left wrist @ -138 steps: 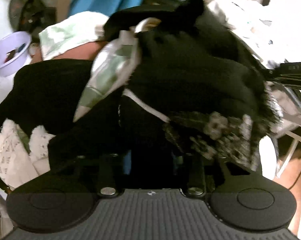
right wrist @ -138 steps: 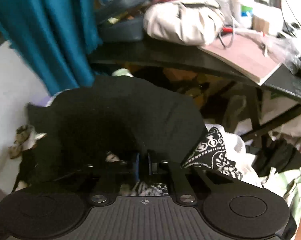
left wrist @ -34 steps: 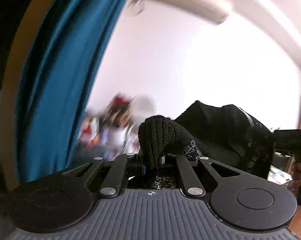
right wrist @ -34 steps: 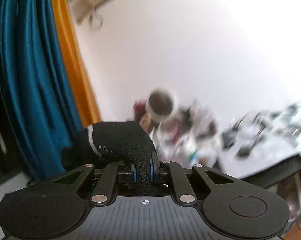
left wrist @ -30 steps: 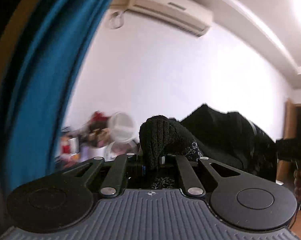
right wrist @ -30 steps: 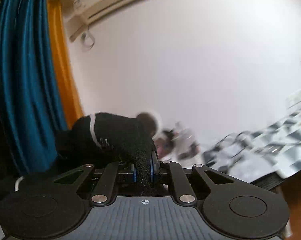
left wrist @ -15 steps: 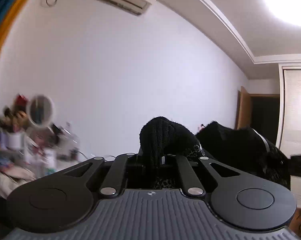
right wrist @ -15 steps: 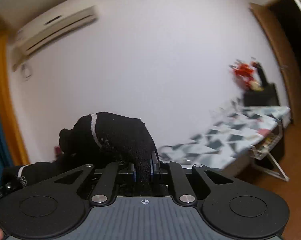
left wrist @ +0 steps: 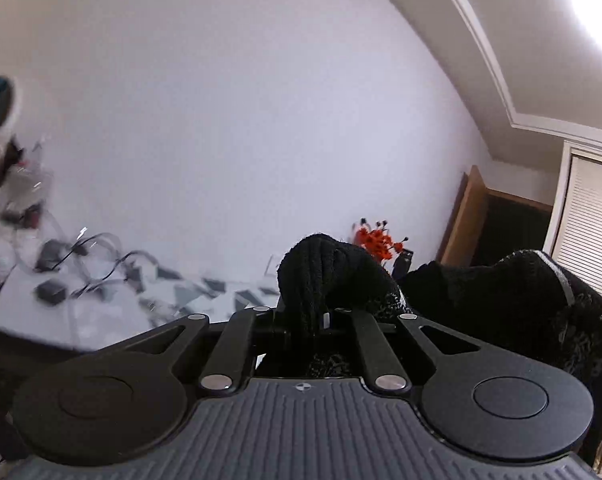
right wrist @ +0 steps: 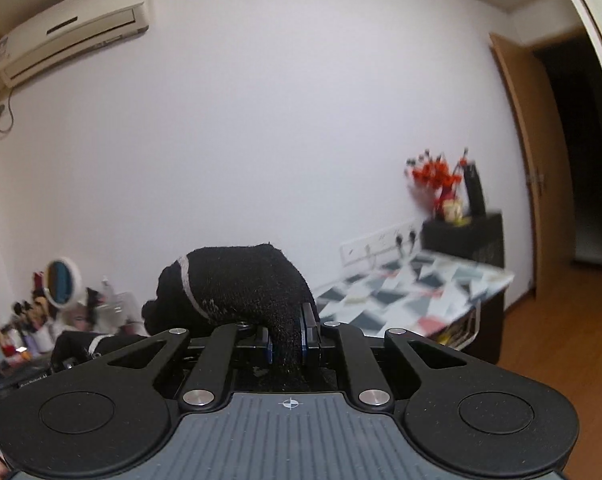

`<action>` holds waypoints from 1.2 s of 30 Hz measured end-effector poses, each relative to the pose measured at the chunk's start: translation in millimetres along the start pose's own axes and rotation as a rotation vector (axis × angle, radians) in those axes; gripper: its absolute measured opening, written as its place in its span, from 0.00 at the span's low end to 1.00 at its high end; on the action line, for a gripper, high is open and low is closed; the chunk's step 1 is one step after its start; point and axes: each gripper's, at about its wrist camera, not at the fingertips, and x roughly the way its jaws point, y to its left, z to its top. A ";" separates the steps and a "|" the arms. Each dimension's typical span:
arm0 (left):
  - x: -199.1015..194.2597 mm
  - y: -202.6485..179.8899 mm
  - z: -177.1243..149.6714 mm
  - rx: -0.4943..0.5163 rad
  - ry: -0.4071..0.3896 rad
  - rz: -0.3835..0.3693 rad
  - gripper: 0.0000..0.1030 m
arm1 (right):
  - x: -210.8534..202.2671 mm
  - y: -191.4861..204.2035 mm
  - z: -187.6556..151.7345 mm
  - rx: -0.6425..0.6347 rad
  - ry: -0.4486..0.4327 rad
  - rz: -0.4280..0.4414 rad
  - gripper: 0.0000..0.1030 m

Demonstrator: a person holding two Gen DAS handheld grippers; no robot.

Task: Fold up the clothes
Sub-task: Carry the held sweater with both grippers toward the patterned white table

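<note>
A black knit garment (left wrist: pixel 325 272) bulges up over my left gripper (left wrist: pixel 305 320), which is shut on a fold of it. The cloth runs off to the right (left wrist: pixel 521 292), where a pale stripe crosses it. In the right wrist view my right gripper (right wrist: pixel 287 340) is shut on another bunch of the same black garment (right wrist: pixel 241 284), also marked with a pale stripe. The cloth hangs in the air between the two grippers, both held about level, well above the furniture. Most of the garment is hidden below the gripper bodies.
A table with a grey and white triangle-patterned cover (right wrist: pixel 405 292) stands along the white wall, carrying red flowers (right wrist: pixel 437 176) on a black box. A cluttered desk with a round mirror (right wrist: pixel 63 282) is at the left. A wooden door (right wrist: pixel 541 176) stands at the right.
Both grippers have swung sideways across the room with the garment held: the blue curtain has left both views, and the patterned table, red flowers and door have come in.
</note>
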 end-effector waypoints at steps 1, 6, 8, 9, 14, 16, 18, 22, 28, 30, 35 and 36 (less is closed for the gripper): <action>11.1 -6.2 6.1 0.011 -0.016 -0.006 0.08 | 5.8 -8.3 7.1 -0.011 -0.009 -0.006 0.10; 67.8 -34.2 25.5 0.073 -0.095 -0.025 0.09 | 53.5 -50.3 44.8 -0.015 -0.044 -0.017 0.10; 98.0 -39.5 31.9 0.095 -0.117 -0.021 0.08 | 77.7 -65.6 61.4 -0.013 -0.055 -0.004 0.10; 113.2 -42.2 35.1 0.107 -0.127 -0.019 0.08 | 96.1 -74.4 68.8 -0.010 -0.064 0.006 0.10; 188.1 -34.6 47.6 0.163 -0.167 0.023 0.09 | 183.7 -119.4 90.5 0.056 -0.090 0.053 0.10; 219.3 -26.1 50.3 0.174 -0.171 0.033 0.09 | 218.2 -136.6 93.5 0.088 -0.085 0.059 0.10; 250.1 -19.3 53.0 0.179 -0.174 0.041 0.09 | 252.1 -152.6 96.5 0.115 -0.077 0.062 0.10; 310.4 -10.3 57.5 0.176 -0.162 0.062 0.09 | 320.4 -167.9 113.0 0.106 -0.056 0.072 0.10; 390.8 -2.1 53.2 0.179 -0.152 0.106 0.09 | 432.6 -194.3 145.7 0.029 -0.043 0.062 0.10; 420.9 0.3 50.1 0.183 -0.139 0.130 0.09 | 475.7 -211.7 154.0 0.032 -0.029 0.062 0.10; 508.4 -3.7 32.7 0.221 -0.105 0.236 0.09 | 591.3 -260.9 154.7 0.063 0.005 0.094 0.10; 529.2 -5.5 27.4 0.234 -0.101 0.265 0.09 | 615.0 -270.4 155.0 0.065 0.010 0.107 0.10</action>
